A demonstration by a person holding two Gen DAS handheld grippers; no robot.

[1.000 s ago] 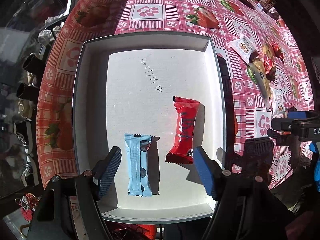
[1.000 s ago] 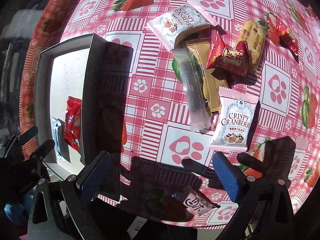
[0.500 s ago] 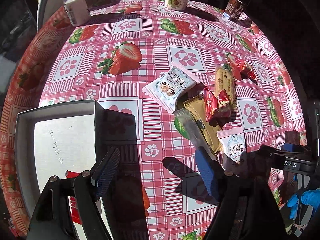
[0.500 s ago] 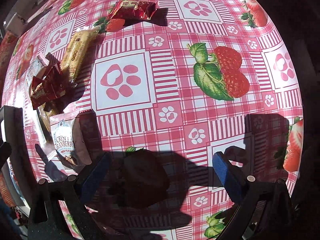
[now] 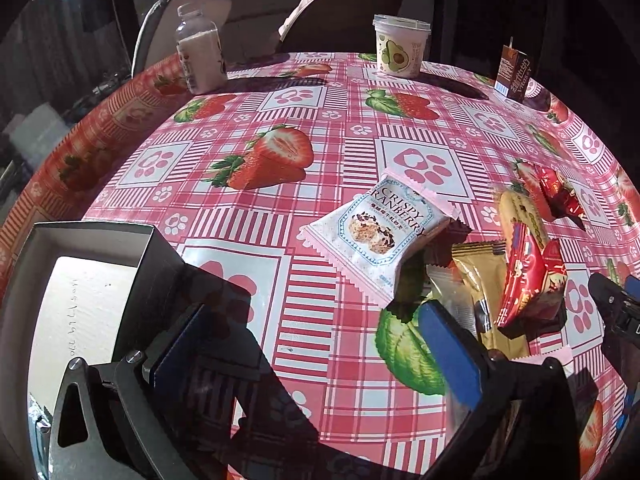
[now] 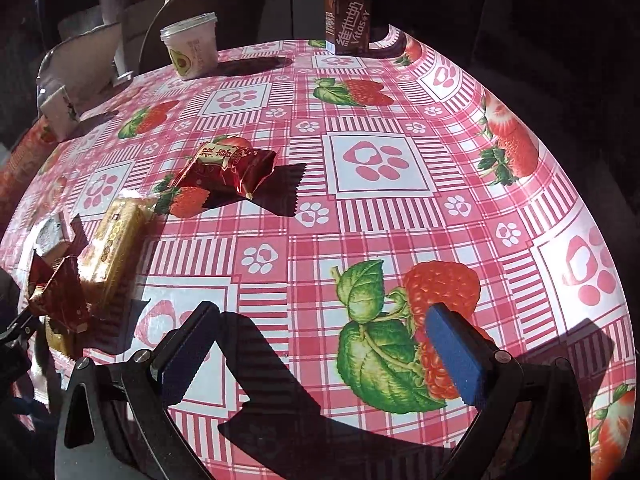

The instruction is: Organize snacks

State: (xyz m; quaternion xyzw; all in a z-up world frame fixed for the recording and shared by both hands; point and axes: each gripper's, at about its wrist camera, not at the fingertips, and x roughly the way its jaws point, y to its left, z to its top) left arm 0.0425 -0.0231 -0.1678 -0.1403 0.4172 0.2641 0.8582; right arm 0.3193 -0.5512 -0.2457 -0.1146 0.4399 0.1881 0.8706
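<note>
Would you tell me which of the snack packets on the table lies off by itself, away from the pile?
The dark red packet with gold print, lying alone on the cloth nearer the drink carton; the others, such as the yellow packet, are clustered together.

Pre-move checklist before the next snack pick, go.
1. left gripper open, nothing between its jaws, which have just been opening: ok.
2. right gripper open and empty: ok.
3. Crispy Cranberry packet in view ahead of the left gripper, unobstructed on top: ok.
4. dark red packet lies alone ahead of the right gripper: ok.
5. white box in view at left: ok. Space inside: cannot tell, mostly out of frame.
</note>
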